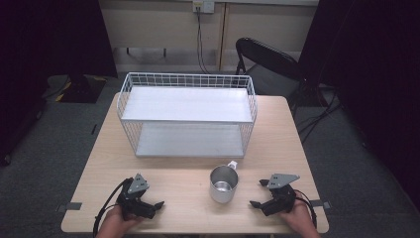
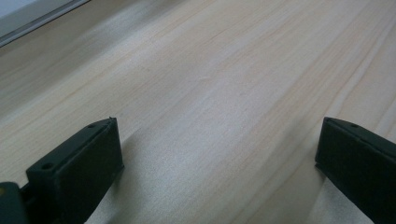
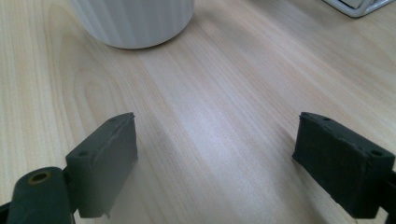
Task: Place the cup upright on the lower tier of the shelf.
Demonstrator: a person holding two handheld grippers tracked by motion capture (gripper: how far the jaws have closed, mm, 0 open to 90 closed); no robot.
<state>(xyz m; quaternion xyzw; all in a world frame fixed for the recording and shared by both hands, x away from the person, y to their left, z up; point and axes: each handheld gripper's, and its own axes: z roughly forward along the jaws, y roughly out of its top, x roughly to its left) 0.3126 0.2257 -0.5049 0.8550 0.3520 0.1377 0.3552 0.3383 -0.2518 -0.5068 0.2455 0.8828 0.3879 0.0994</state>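
A white mug (image 1: 223, 183) with a shiny metal inside stands upright near the table's front, its handle turned toward the rack. My right gripper (image 1: 258, 193) rests on the table to the mug's right, its jaws pointing at the mug and standing wide apart. In the right gripper view, the right gripper (image 3: 215, 135) has bare wood between its fingers, and the mug's base (image 3: 135, 21) stands a short way ahead. My left gripper (image 1: 154, 198) lies to the mug's left, open. In its own view, the left gripper (image 2: 217, 140) holds nothing.
A white wire rack (image 1: 187, 79) with two shelves stands across the back half of the wooden table (image 1: 183, 173). Its corner (image 3: 359, 7) and edge (image 2: 28, 14) show in the gripper views. A black folding chair (image 1: 267, 59) stands behind the table.
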